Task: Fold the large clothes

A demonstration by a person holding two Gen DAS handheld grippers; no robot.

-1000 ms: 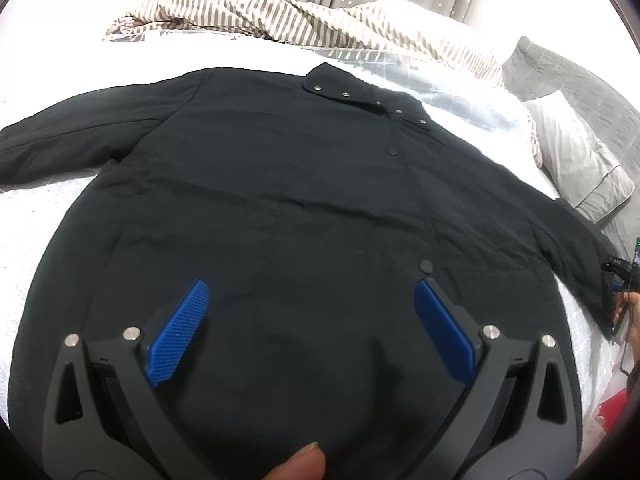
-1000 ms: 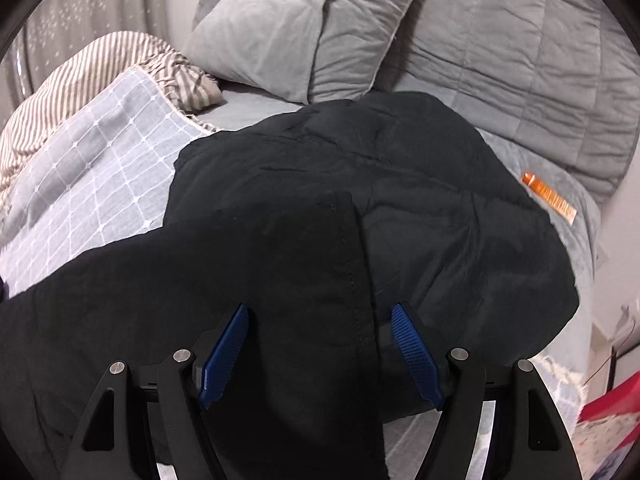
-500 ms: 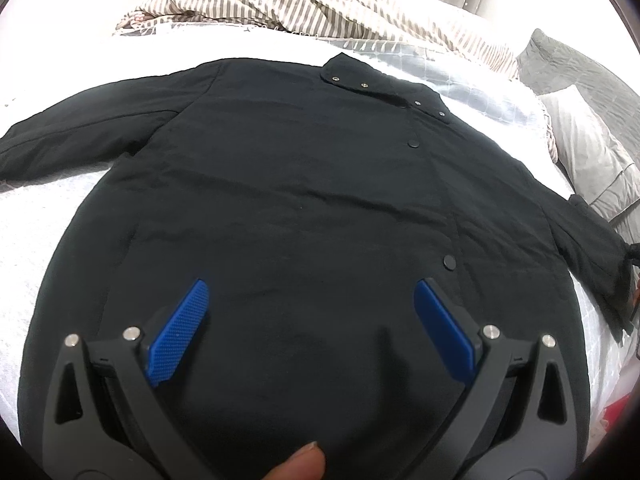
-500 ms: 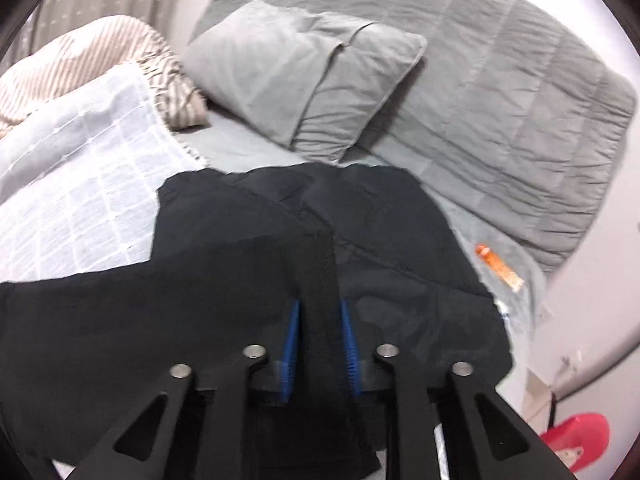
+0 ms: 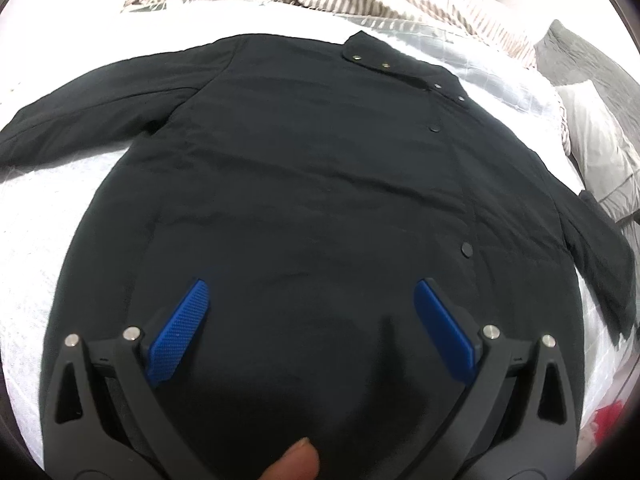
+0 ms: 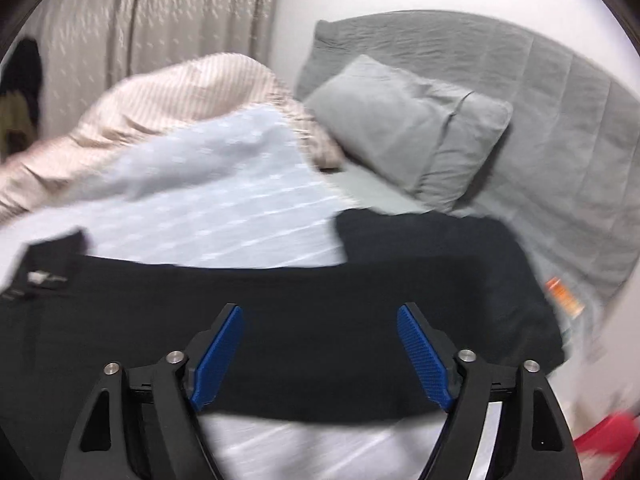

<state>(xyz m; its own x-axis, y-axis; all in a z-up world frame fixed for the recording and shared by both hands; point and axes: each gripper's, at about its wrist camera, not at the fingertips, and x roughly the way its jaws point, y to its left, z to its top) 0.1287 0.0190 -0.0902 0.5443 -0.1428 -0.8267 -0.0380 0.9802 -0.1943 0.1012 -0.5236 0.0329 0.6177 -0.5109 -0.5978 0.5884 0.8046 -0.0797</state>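
Coat (image 5: 304, 184): black, spread flat and front-up on the bed, filling the space ahead of and between the left jaws; its collar lies far ahead of them, its hem runs under them.
Snaps (image 5: 466, 249): a row down the coat's front, ahead of the right-hand pad of the left jaws, running up to the collar flap.
Sleeves: one (image 5: 92, 116) stretches out ahead and to the left of the left jaws; the other (image 6: 440, 264) lies straight across the bed just ahead of the right jaws, its cuff end off to their right.
Left gripper (image 5: 316, 332): jaws spread wide over the lower part of the coat, nothing pinched between the blue pads; a fingertip (image 5: 294, 460) shows at the bottom edge behind them.
Right gripper (image 6: 320, 354): jaws have just been opening and now stand wide apart; the sleeve lies below and ahead of them, free of the pads.
Bed (image 6: 224, 208): covered in a pale checked sheet, seen ahead of the right jaws beyond the sleeve.
Striped blanket (image 6: 172, 96): bunched up far ahead and to the left of the right jaws.
Grey pillow (image 6: 408, 128): ahead and slightly right of the right jaws, leaning on a grey quilt (image 6: 560, 112).
Picture quality: the right wrist view is blurred.
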